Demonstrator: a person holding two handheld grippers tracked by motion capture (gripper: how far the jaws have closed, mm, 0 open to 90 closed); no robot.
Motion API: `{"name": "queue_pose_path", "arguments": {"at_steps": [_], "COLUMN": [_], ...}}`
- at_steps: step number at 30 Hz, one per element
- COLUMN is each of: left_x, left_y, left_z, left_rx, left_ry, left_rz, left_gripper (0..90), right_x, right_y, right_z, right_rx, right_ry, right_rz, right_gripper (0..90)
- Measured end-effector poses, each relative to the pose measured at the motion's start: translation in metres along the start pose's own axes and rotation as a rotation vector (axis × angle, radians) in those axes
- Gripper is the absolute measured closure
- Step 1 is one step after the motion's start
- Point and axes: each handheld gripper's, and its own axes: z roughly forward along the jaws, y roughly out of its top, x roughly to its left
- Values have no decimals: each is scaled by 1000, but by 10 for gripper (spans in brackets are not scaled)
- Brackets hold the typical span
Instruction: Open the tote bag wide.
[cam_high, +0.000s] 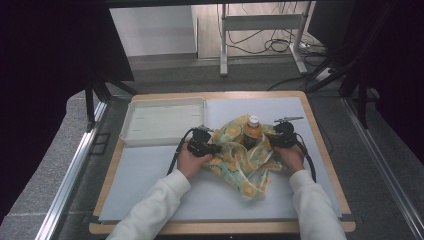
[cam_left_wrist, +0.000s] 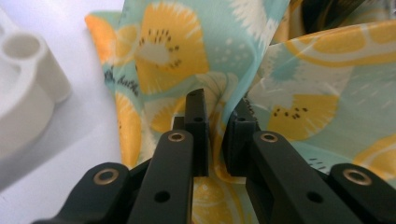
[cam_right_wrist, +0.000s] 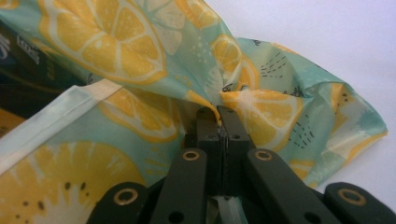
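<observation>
White matting covers the wooden table (cam_high: 320, 135), and at its far left corner sits a shallow white tray (cam_high: 162, 121), which has nothing in it as far as the high view lets one see. Nearer the middle lies a thin bag (cam_high: 245, 160) printed with yellow lemon slices on pale green, its mouth spread around an orange bottle (cam_high: 252, 131) with a white cap that stands upright inside it. The person's two hands come in from the near edge, one to each side of the bag. The left gripper (cam_left_wrist: 215, 123) has a fold of the bag's rim between its jaws; a narrow gap shows between them, with cloth gathered in it, so the hold looks light rather than firm. The right gripper (cam_right_wrist: 218, 114) is pinched tight on the opposite rim, the jaws meeting with the fabric bunched between them. The step in hand appears to be working the bag around the bottle, either drawing it up over the bottle or peeling it down off it; the pictures do not settle which. The next move likely calls for both hands to pull evenly on the rim, keeping the bottle upright, and for the left jaws to bite more firmly so the slippery cloth does not slide out.
</observation>
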Motion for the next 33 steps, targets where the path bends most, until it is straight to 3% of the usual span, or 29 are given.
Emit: {"name": "queue_pose_path", "arguments": {"at_steps": [8, 11, 15, 21, 27, 30, 33], "left_x": [-1, -2, -6, -14, -35, -50, -66], "left_y": [-3, -2, 1, 3, -1, -2, -4], "left_z": [4, -5, -21, -36, -65, -79, -85], "left_rx": [7, -44, -103, -143, -218, -237, -239], "left_ry": [-3, -26, -19, -37, -65, -96, -123], "left_rz": [5, 14, 38, 57, 119, 162, 195], "left_gripper": [798, 739, 656, 625, 473, 352, 286], "right_x": [2, 1, -1, -1, -1, -2, -2], "right_y": [-2, -3, -1, 1, 0, -1, -4], "right_z": [-4, -9, -22, -38, -60, -72, -81], "right_rx": [4, -24, -68, -102, -168, -198, -216], "right_ry": [-15, -24, -25, -37, -40, -36, -33], "right_rz": [-18, -30, -36, -48, -39, -34, -26], "right_gripper": [865, 806, 742, 688, 627, 621, 618]}}
